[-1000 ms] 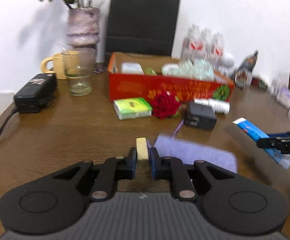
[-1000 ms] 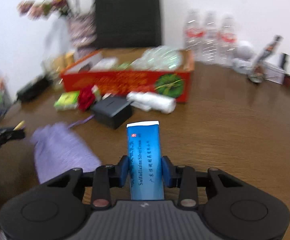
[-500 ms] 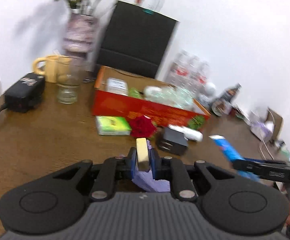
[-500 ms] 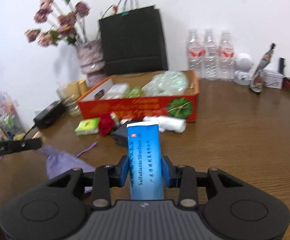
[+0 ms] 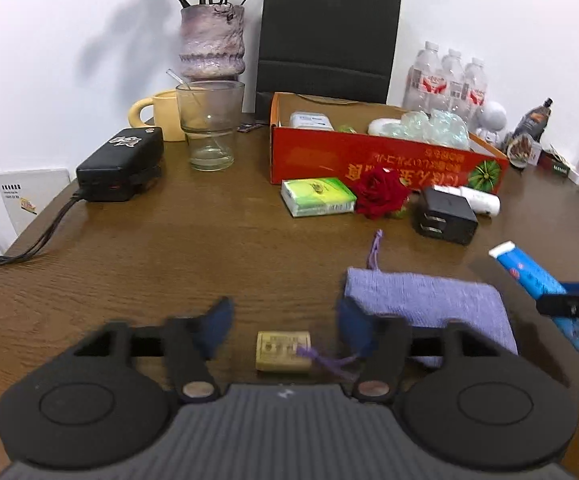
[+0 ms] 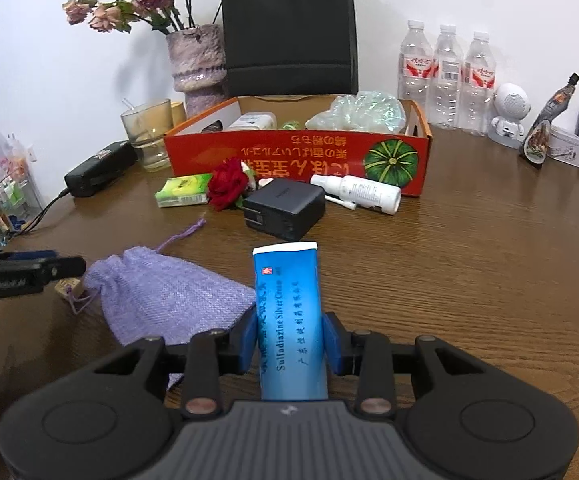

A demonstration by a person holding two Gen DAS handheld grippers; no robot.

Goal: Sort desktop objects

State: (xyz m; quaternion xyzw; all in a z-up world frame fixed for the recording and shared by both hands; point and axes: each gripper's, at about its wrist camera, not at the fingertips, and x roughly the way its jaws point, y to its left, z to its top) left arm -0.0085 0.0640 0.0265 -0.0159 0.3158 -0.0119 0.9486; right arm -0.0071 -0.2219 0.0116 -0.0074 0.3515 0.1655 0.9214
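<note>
My left gripper (image 5: 285,326) is open; a small yellowish block (image 5: 283,351) lies flat on the table between its fingers, with a purple cord end on it. A purple drawstring pouch (image 5: 429,306) lies just right of it, also in the right wrist view (image 6: 169,296). My right gripper (image 6: 289,340) is shut on a blue ointment tube (image 6: 289,316), held above the table. The red cardboard box (image 6: 297,156) with several items stands at the back. In front of it lie a green packet (image 5: 317,196), a red rose (image 5: 381,192), a black charger (image 5: 445,220) and a white spray bottle (image 6: 361,192).
A glass (image 5: 209,124), yellow mug (image 5: 157,114), vase with flowers (image 5: 212,40) and black bag (image 5: 329,36) stand at the back. A black power brick (image 5: 123,164) with cable is at the left. Water bottles (image 6: 445,76) and small items stand at the back right.
My left gripper lowered, opened and let go of the yellowish block, which now lies on the table. My right gripper kept hold of the blue tube and sits lower.
</note>
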